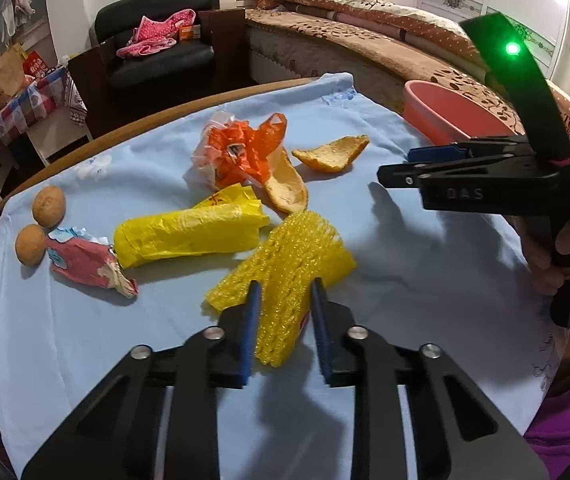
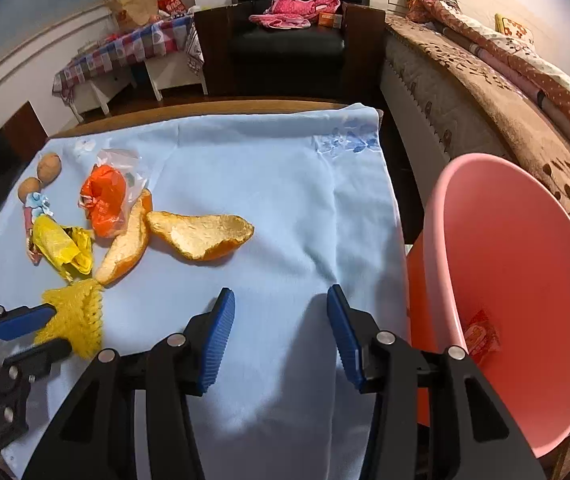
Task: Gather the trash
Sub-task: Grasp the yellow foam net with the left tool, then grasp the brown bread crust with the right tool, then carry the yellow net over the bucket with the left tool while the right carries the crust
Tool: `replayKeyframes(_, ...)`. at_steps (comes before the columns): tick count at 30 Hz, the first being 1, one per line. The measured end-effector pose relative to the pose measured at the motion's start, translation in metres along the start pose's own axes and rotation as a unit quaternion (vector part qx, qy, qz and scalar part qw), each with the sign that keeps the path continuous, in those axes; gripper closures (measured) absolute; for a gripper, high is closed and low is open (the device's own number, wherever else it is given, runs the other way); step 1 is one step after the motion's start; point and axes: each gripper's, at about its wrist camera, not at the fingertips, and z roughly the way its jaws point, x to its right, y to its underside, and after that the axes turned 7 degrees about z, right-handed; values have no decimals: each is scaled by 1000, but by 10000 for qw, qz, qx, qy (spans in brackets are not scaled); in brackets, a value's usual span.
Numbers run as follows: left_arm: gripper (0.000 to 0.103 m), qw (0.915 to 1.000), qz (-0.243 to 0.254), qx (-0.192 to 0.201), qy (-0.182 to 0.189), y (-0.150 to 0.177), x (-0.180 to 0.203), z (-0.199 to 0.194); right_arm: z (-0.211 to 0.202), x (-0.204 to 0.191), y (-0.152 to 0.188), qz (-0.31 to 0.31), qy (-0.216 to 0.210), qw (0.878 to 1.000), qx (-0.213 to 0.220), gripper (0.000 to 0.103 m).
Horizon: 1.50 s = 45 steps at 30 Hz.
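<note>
Blue-clothed counter (image 2: 269, 184), bedroom behind. My left gripper (image 1: 285, 296) straddles the yellow foam net (image 1: 285, 264), jaws not yet clamped; right gripper (image 2: 281, 320) released, empty. Next: pinch net, carry to pink bin (image 2: 525, 264) at counter's rt edge.

Yellow foam net (image 1: 285, 276) lies flat on blue cloth at my 6 o'clock, near end between my left tongs' blue pads, contact unclear. Yellow bag (image 1: 189, 236), crumpled roll, at 9 o'clock of net. Pink wrapper (image 1: 85, 264) touching bag's left end. Orange bag (image 1: 241, 152) bunched at 12. Two peels (image 1: 333, 152), pith up, at 1 o'clock. Pink bin (image 2: 525, 264) off table's right edge, tilted, red wrapper (image 2: 481, 336) inside.
</note>
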Motion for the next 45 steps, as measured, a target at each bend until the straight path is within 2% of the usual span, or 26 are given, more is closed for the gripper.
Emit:
replayKeyframes(1,89,10000,-5,15,-3,-1,0,-1,-2,2,2,62,-105,9999,-18,56)
replayKeyframes(3,93,9999,-60,78,31,-1,-2,-4,-9,4,5,118,-253,9996,4,56)
replayKeyframes(10,94,9979,-411,491,135,-5,-10,-32,-43,5,17,100,-628,9973,377,56)
replayKeyframes(15,94,9942,-747,760,166,-5,-18,-52,-49,3,14,85,-767,9955,547,56)
replayKeyframes(21,94,9910,-937,950,106,-3,-19,-66,-33,-4,-6,223,-908,9941,552,55)
replayKeyframes(27,94,9884,-1124,1015,100,-2,-27,-71,2,-12,-24,336,-656,9968,314,55)
replayKeyframes(29,94,9879,-1174,1004,99,-1,-30,-71,10,-10,-25,405,-646,9969,207,64)
replayKeyframes(30,94,9876,-1210,994,96,-1,-32,-70,13,-10,-26,427,-689,9966,138,75)
replayKeyframes(31,94,9873,-1241,992,97,0,-33,-70,14,-9,-25,449,-749,9961,87,82)
replayKeyframes(34,94,9860,-1326,1006,118,0,-37,-69,10,-7,-23,492,-820,9953,160,94)
replayKeyframes(36,94,9852,-1372,1022,126,-2,-38,-69,2,-5,-22,486,-882,9945,275,97)
replayKeyframes(45,94,9825,-1367,1245,242,-19,-25,-72,-55,17,-7,682,-1102,9874,904,99)
